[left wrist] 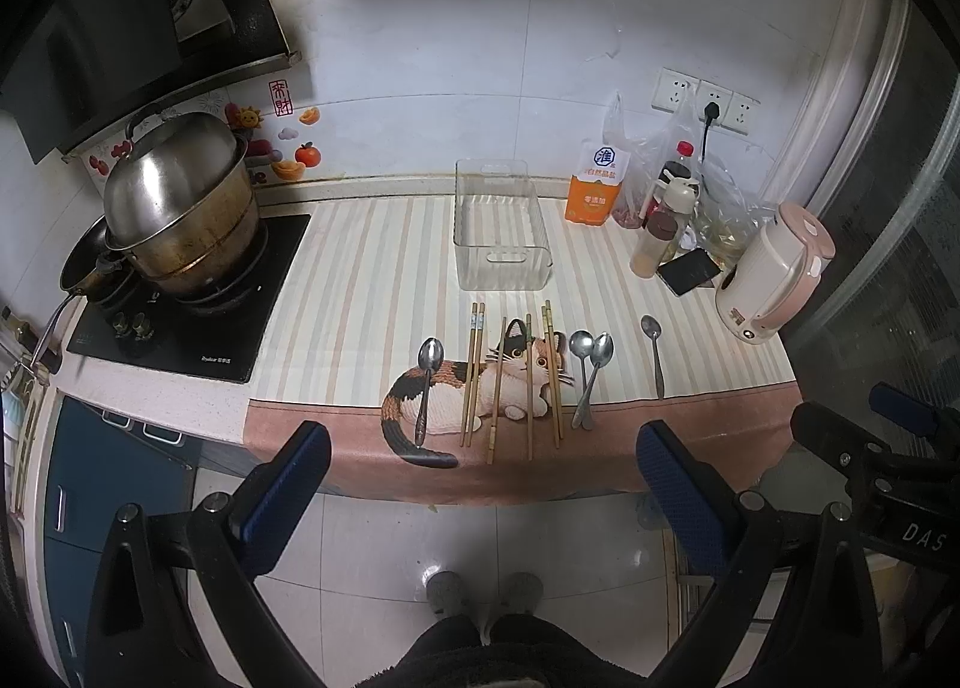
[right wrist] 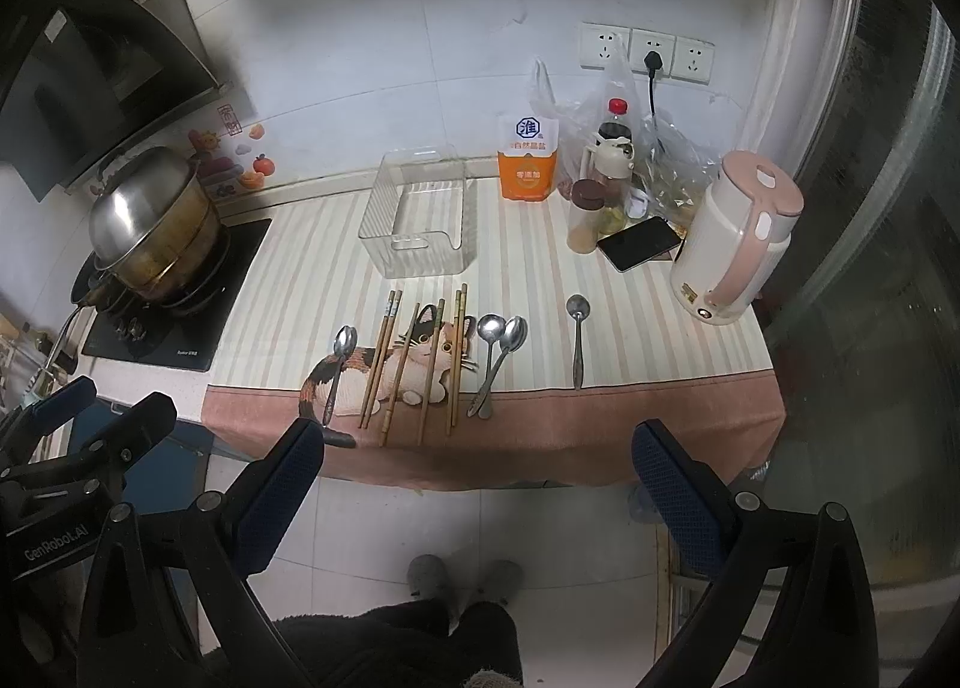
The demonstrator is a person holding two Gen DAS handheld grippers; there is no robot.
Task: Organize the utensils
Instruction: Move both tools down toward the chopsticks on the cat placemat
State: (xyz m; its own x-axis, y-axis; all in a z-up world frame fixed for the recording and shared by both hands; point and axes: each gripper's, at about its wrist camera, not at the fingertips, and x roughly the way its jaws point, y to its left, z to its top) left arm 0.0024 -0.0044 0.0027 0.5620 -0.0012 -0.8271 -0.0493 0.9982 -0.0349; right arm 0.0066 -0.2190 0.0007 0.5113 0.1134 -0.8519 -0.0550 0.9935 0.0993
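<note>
Several wooden chopsticks (left wrist: 498,388) and several metal spoons lie on a striped cat-print mat (left wrist: 372,292). One spoon (left wrist: 427,382) lies at the left, a crossed pair (left wrist: 591,373) right of the chopsticks, and one (left wrist: 655,349) further right. A clear plastic bin (left wrist: 501,226) stands empty behind them. The same chopsticks (right wrist: 414,364), spoons (right wrist: 498,352) and bin (right wrist: 420,220) show in the right wrist view. My left gripper (left wrist: 480,442) and right gripper (right wrist: 477,442) are open and empty, held in front of the counter edge, apart from the utensils.
A steel pot (left wrist: 180,208) sits on a black stove (left wrist: 180,322) at the left. An orange salt bag (left wrist: 594,190), bottles (left wrist: 666,220), a phone (left wrist: 690,271) and a pink kettle (left wrist: 774,274) crowd the back right. A glass door (left wrist: 888,244) is at the right.
</note>
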